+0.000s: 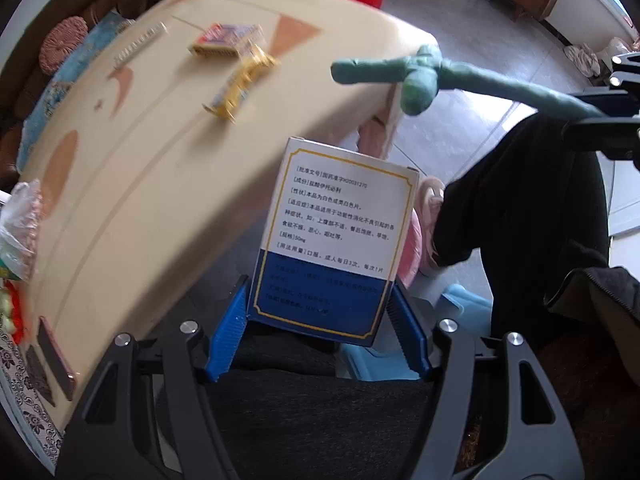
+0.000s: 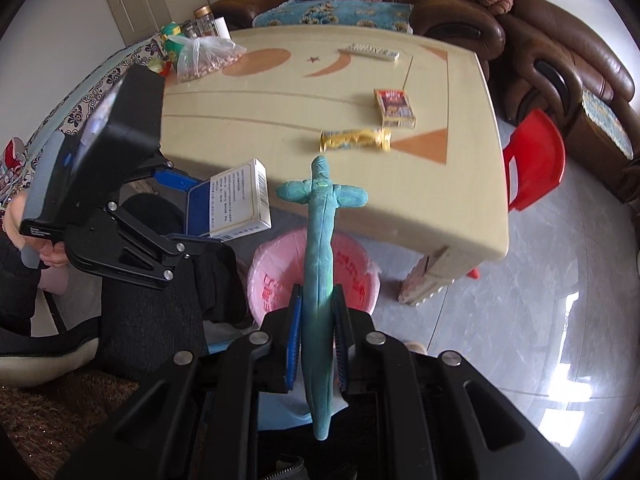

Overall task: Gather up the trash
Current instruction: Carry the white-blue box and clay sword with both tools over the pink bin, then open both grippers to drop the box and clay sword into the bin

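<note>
Both hands are loaded and off the table's edge, so the drop-off step seems in hand. The left gripper [image 1: 320,324] clamps a medicine box [image 1: 336,236] by its blue end; the right gripper [image 2: 318,336] pinches a teal clay cross-shaped figure [image 2: 320,248]. Next, each likely needs carrying over the pink-lined bin [image 2: 356,268] before its fingers part. Only the right wrist view shows that bin clearly below the table [image 2: 460,208], where a yellow wrapper [image 2: 356,139] and red card box [image 2: 394,107] lie.

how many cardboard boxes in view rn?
3. White-and-blue medicine box clamped in the left gripper; red-and-yellow box beside the yellow wrapper on the table; long white box at its far edge. None seems hidden.
</note>
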`<action>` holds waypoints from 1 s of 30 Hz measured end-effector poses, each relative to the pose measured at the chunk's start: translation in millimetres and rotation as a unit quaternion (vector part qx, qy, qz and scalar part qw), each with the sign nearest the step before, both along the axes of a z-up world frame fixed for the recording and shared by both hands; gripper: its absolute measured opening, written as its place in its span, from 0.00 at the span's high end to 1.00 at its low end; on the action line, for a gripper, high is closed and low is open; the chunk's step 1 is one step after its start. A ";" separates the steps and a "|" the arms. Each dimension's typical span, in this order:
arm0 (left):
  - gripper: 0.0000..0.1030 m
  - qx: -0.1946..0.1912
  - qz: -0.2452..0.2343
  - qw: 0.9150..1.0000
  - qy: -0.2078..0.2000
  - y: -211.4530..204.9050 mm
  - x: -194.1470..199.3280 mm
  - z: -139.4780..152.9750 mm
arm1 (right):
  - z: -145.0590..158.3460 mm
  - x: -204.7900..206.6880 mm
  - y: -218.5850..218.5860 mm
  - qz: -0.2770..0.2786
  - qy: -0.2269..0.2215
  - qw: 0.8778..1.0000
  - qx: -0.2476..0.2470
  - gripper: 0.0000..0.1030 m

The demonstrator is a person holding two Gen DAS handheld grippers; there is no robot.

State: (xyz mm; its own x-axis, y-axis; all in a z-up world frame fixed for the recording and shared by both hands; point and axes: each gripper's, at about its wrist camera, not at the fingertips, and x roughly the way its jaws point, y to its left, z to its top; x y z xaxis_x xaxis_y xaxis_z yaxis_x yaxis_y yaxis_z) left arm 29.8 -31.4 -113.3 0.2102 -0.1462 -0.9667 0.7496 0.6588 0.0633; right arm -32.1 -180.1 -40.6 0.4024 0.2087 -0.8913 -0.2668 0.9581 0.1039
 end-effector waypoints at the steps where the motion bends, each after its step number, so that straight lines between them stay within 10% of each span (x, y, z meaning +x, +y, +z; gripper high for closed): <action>1: 0.36 0.002 -0.001 1.000 0.005 -0.5 -1.2 -6.4 | -6.0 -0.5 -0.2 -0.001 0.006 1.000 0.001 0.85; 30: 0.36 0.033 0.037 0.980 0.194 -21.2 44.6 -178.4 | -190.7 76.5 9.2 0.005 0.184 0.983 0.015 0.85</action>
